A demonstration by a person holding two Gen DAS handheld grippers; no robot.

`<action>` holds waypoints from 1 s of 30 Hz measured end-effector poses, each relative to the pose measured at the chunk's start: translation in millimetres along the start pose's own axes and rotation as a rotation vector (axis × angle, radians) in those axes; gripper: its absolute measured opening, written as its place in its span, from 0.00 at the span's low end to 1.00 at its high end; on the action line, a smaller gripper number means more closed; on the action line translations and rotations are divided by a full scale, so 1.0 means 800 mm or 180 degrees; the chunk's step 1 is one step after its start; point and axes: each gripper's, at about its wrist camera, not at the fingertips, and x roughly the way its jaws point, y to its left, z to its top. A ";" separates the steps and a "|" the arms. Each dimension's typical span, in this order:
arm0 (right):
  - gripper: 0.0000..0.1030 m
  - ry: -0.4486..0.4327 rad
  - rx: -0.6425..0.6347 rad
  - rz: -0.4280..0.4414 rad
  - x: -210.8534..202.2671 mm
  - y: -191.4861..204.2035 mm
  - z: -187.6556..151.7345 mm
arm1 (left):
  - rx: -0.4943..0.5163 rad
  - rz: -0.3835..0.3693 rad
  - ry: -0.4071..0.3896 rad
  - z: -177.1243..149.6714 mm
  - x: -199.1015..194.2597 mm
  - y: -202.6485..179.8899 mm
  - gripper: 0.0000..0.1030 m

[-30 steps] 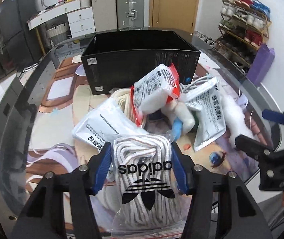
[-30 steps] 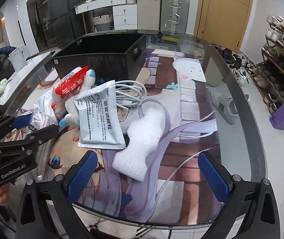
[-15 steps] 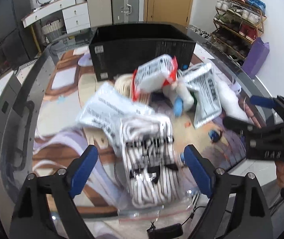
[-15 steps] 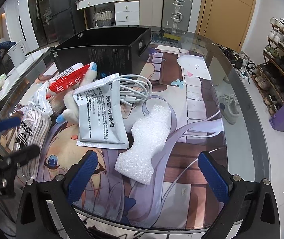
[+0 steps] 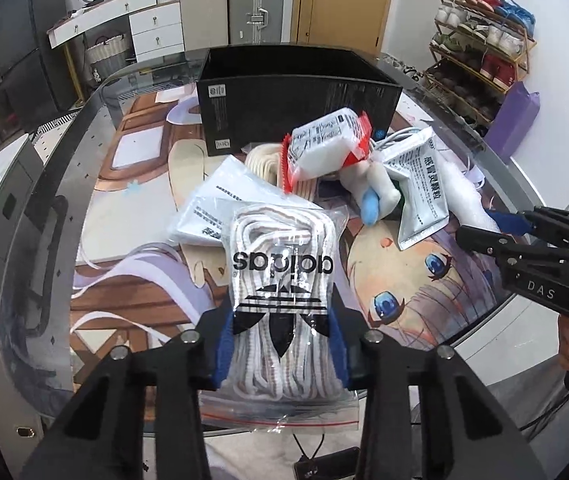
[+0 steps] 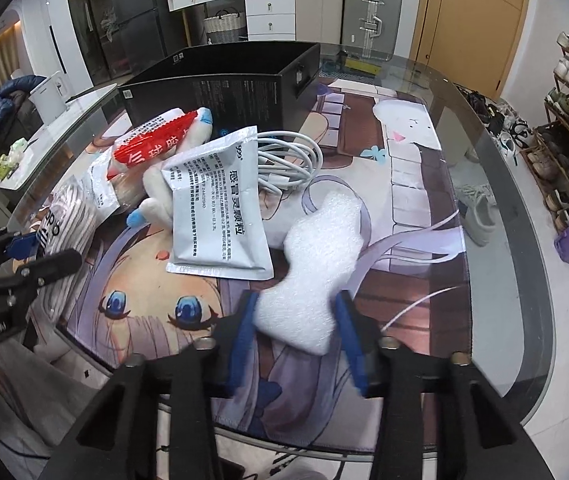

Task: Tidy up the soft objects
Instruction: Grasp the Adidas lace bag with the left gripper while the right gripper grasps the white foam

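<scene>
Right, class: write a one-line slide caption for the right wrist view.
Right tongs closed on a white foam piece beside a silver medicine sachet on the illustrated mat.

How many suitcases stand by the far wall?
2: a beige suitcase stands left of a silver suitcase, side by side between the white drawers and the door. Clutter could hide others.

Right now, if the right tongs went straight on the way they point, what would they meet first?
The right tongs have just closed on the white foam piece, so that moves with them. Beyond it, the silver sachet and the white cable coil probably come first, then the black box; depth is unclear.
</scene>
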 end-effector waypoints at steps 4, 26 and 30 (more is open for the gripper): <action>0.34 -0.0061 -0.0040 0.0003 -0.012 0.001 -0.002 | 0.0025 0.0001 -0.0063 0.002 -0.010 0.005 0.31; 0.34 -0.0489 -0.0396 0.0462 -0.085 0.056 -0.002 | 0.0174 0.0012 -0.0472 0.026 -0.054 0.007 0.30; 0.34 -0.0619 -0.0444 0.0477 -0.100 0.065 0.015 | 0.0231 0.0038 -0.0564 0.040 -0.062 0.006 0.30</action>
